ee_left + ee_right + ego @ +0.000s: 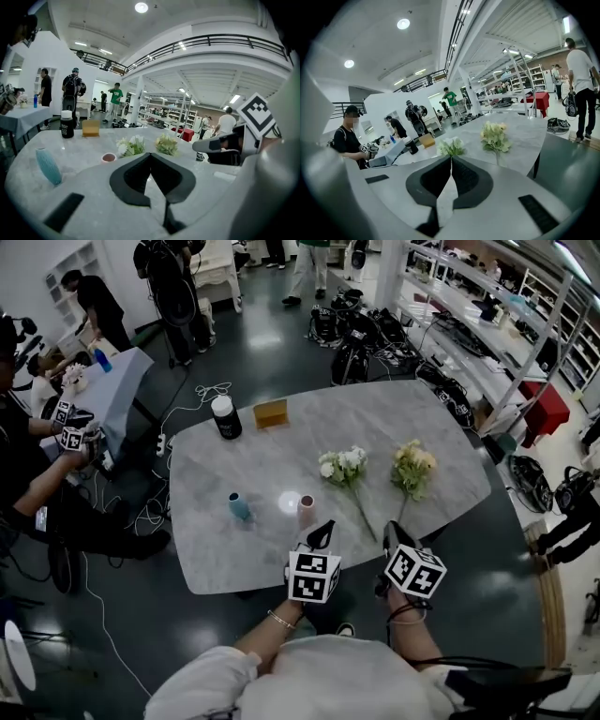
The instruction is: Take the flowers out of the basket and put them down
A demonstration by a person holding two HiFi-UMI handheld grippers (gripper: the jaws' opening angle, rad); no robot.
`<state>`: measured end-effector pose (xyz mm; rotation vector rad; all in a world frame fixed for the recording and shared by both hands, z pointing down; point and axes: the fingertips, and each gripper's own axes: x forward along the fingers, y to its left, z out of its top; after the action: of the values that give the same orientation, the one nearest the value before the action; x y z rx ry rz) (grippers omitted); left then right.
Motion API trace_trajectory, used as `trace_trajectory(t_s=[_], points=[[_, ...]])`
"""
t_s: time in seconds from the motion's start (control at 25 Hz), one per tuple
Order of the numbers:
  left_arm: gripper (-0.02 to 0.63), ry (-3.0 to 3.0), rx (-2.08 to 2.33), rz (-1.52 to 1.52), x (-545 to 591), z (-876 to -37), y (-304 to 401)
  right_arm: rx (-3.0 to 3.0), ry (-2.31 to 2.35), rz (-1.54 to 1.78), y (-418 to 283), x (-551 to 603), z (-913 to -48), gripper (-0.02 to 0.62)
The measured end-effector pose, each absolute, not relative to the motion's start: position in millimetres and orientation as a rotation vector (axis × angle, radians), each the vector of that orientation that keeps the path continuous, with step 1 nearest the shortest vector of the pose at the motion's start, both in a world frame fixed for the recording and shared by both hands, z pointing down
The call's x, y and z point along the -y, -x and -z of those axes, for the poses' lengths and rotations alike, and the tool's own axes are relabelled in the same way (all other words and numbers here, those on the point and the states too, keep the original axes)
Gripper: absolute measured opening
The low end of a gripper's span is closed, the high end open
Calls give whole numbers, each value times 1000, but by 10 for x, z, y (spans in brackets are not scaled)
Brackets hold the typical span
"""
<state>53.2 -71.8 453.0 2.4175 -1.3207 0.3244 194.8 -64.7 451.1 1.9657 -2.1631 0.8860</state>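
One grey marble table (272, 460) fills the middle of the head view. Two flower bunches lie flat on it, apart: a white bunch (343, 465) near the centre and a cream bunch (413, 465) at its 3 o'clock, both stems running toward 6. Two grippers hover at the table's 6 o'clock edge, the left gripper (323, 532) and the right gripper (392, 534), each with jaws pressed together on nothing. One black bottle (225, 416) stands at 10 o'clock, with one tan box (270, 413) beside it at 11. One teal vase (239, 506) stands at 8, and one pink cup (306, 505) sits just ahead of the left gripper.
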Motion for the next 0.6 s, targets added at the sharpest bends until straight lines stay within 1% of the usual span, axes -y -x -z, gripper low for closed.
trace_trajectory(t_s=[0.32, 0.44, 0.6], points=[[11, -2342, 1438, -280, 424, -4484, -664, 2218, -1930, -880, -2254, 368, -4473, 12], [11, -2301, 1472, -259, 202, -4524, -726, 2223, -1883, -791, -2330, 188, -4531, 11], [11, -2231, 1543, -232, -55, -4545, -727, 2299, -1778, -680, -2259, 56, -4491, 11]])
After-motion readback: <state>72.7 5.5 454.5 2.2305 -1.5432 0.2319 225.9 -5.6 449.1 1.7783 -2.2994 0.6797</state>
